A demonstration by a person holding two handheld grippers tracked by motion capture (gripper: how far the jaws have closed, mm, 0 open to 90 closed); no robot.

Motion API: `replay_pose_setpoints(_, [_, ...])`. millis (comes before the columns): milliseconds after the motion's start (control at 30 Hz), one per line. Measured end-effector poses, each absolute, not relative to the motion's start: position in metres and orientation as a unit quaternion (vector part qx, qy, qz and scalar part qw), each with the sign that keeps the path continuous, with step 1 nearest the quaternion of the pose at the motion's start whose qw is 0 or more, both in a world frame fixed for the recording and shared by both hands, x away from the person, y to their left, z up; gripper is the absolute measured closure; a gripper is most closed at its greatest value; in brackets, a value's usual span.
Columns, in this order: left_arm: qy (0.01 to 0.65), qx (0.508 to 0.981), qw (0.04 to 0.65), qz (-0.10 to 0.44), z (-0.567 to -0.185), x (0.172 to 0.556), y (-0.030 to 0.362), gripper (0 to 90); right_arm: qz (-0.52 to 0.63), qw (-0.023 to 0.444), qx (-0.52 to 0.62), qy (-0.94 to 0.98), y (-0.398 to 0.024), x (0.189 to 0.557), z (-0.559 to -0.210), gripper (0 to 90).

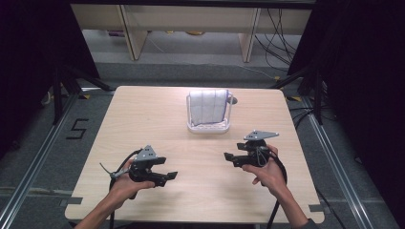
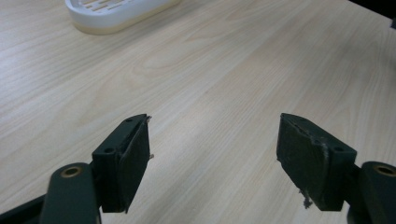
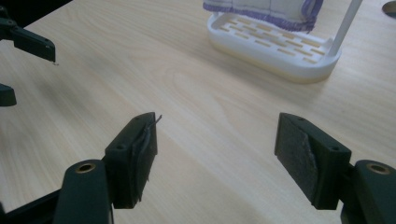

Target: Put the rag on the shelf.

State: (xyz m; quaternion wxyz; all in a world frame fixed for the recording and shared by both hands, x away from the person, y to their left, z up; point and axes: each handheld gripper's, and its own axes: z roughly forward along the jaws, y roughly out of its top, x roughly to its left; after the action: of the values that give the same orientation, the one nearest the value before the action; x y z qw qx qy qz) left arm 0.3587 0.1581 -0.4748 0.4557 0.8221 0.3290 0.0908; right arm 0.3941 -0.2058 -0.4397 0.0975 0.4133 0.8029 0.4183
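Meanwhile, both the left gripper (image 1: 168, 175) and the right gripper (image 1: 229, 157) hover with jaws wide apart and empty over the table's (image 1: 143, 124) near half, well short of the cloth (image 1: 207, 108) draped on its white rack (image 1: 208, 128).

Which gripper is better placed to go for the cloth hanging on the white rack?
Right, probably. The right gripper sits nearer the rack, and its own view faces the cloth. The left gripper is farther off. Both are open and empty.
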Motion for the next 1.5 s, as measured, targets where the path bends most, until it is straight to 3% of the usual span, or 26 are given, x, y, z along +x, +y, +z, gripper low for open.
replay_pose_setpoints(467, [0.326,0.826,0.45,0.092,-0.484,0.342,0.165,25.4,0.408,0.088,0.398,0.817,-0.202,0.378,-0.455,30.1])
replay_pose_setpoints(1100, [0.333,0.825,0.442,0.114,-0.499,0.316,0.162,22.2,0.403,0.065,0.39,0.826,-0.208,0.338,-0.483,17.5])
replay_pose_setpoints(1200, [0.332,0.829,0.436,0.111,-0.507,0.311,0.16,21.1,0.394,0.042,0.403,0.825,-0.206,0.331,-0.485,16.7])
replay_pose_setpoints(1500, [0.306,0.844,0.425,0.118,-0.509,0.302,0.152,17.7,0.389,0.067,0.382,0.835,-0.207,0.322,-0.492,16.8])
